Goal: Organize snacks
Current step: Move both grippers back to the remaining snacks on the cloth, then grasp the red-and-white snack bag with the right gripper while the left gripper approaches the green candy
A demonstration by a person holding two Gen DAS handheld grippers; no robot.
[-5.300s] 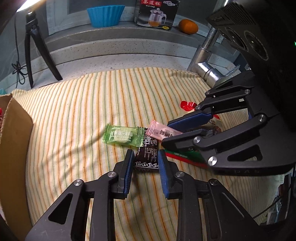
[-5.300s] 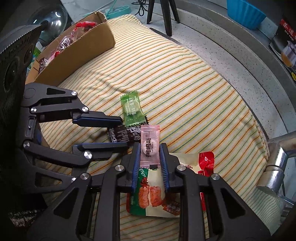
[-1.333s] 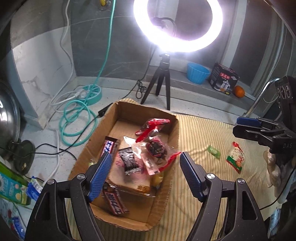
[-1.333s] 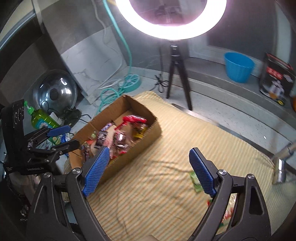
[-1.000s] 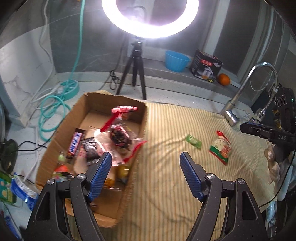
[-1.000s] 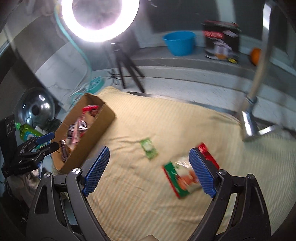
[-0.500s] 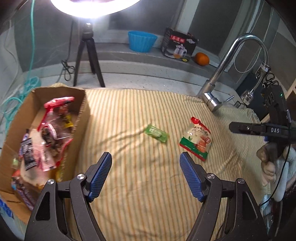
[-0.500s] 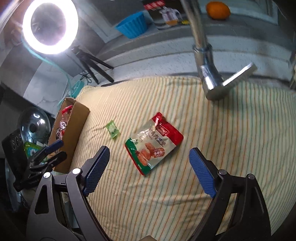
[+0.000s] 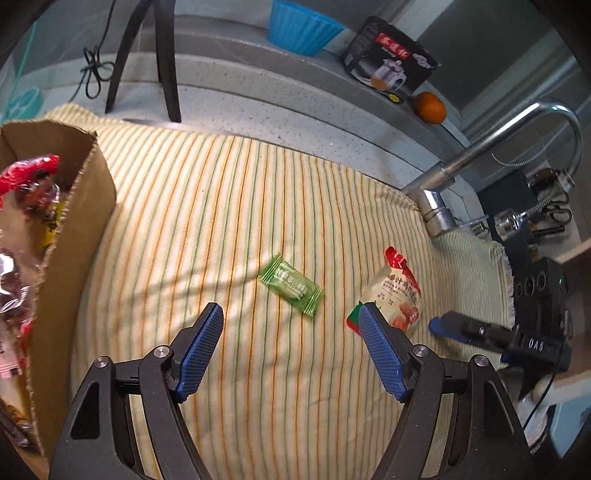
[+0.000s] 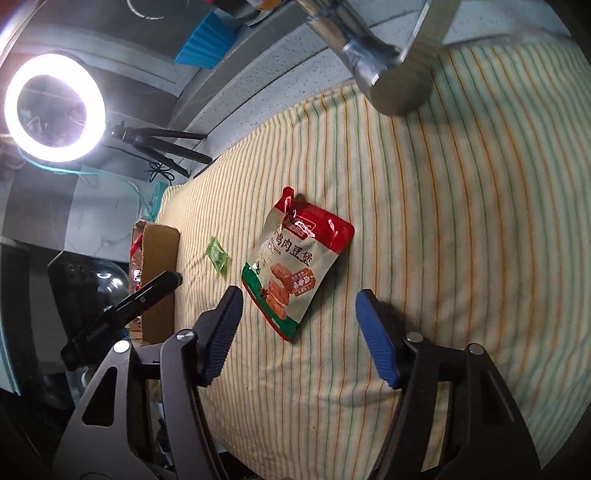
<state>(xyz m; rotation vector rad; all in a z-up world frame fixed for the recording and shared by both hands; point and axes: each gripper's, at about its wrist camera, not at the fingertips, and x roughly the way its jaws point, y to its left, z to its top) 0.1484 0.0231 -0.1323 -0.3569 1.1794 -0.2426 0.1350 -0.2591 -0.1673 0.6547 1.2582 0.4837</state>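
Note:
A green candy (image 9: 291,285) and a red, white and green snack pouch (image 9: 395,291) lie on the striped cloth (image 9: 207,229). My left gripper (image 9: 290,349) is open and empty above the cloth, just short of the candy. My right gripper (image 10: 299,332) is open and empty, hovering just short of the pouch (image 10: 295,254); the candy shows there too (image 10: 218,255). A cardboard box (image 9: 79,221) at the left holds several snacks. The right gripper also shows at the right of the left wrist view (image 9: 476,328).
A steel faucet (image 9: 480,155) stands at the cloth's far right corner. On the back ledge are a blue bowl (image 9: 304,27), a tea-cup box (image 9: 389,64) and an orange (image 9: 428,107). A tripod (image 9: 147,55) and ring light (image 10: 55,107) stand behind.
Both grippers left the box open and empty and swung right and down toward the cloth. The left now hovers near the candy, the right near the pouch.

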